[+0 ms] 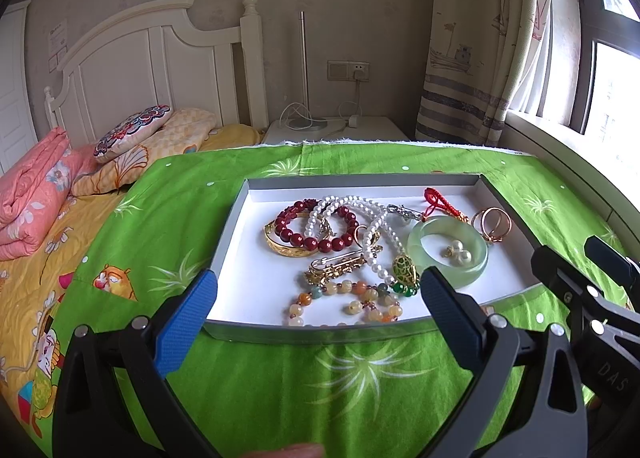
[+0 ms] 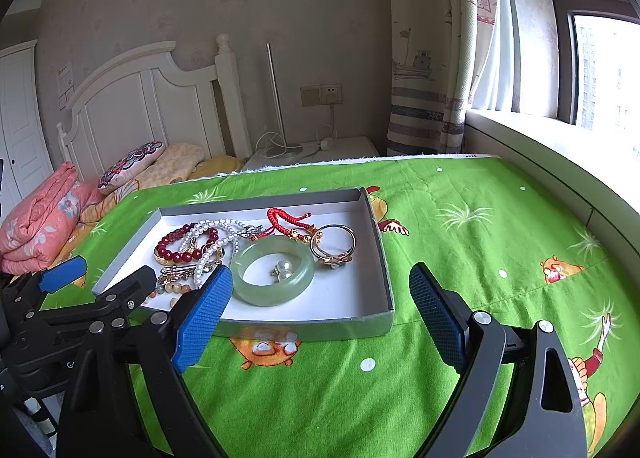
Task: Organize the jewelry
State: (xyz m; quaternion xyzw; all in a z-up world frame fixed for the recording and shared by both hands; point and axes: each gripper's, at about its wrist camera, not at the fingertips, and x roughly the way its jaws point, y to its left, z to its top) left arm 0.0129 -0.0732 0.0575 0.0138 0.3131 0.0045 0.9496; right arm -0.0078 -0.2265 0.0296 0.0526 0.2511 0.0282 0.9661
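Both grippers spread wide and empty: left gripper (image 1: 318,290) hovering over the near edge of the tray (image 1: 304,332), right gripper (image 2: 320,290) over the tray's near right corner, blue pads clear of everything. Near edge of the tray partly masked by the fingers; multicoloured bead strand (image 1: 348,304) cut off by the tray wall in the left wrist view and nearly hidden behind the left finger of the right gripper in the right wrist view. Bottom of the left wrist view: blurred fingertip (image 1: 296,450), rest of the hand out of frame. Inside the tray, on its white floor, all jewelry crowded toward the middle and right: pale green jade bangle (image 2: 273,270) near the right side with small pearl earrings (image 2: 283,269) inside its ring, gold rings (image 2: 334,244) just beside it toward the right wall, red cord bracelet (image 2: 289,220) by the far edge, pearl necklace (image 1: 360,218) tangled across the dark red bead bracelet (image 1: 320,228) and gold bangle (image 1: 286,244), gold brooch (image 1: 336,266) below them; exact overlaps in the tangle hard to make out. Tray resting on a green cartoon-print cloth (image 2: 460,218). Beyond, bed with pink quilt (image 1: 36,190), patterned pillow (image 1: 132,130), white headboard (image 1: 160,58), nightstand with lamp and cables, curtain (image 1: 480,38) and window.
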